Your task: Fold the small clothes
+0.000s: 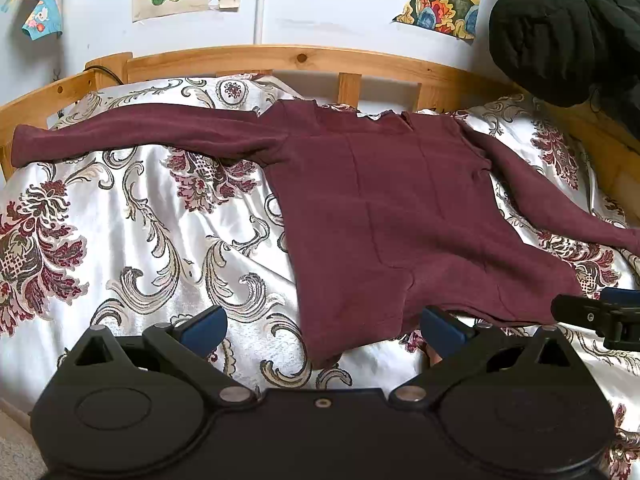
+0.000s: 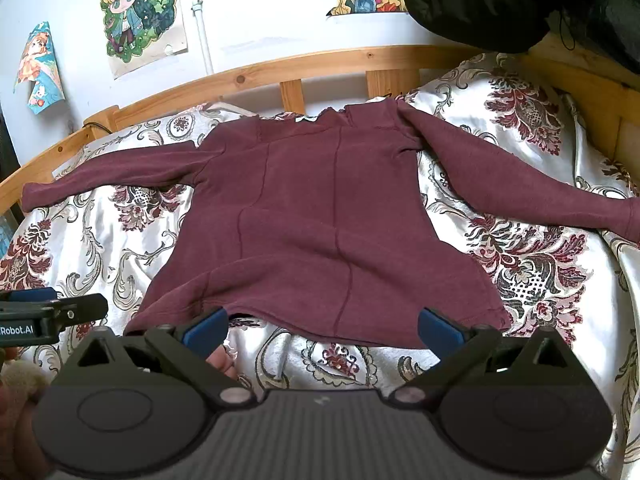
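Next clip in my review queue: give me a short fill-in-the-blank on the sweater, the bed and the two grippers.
1. The maroon sweater lies flat with both sleeves spread ____.
2. It rests on a floral bedspread inside a ____ bed frame.
3. The left gripper and right gripper both hover near the sweater's hem with jaws ____.
4. The black jacket hangs at the bed's ____ corner.

Missing words: outward; wooden; open; far right
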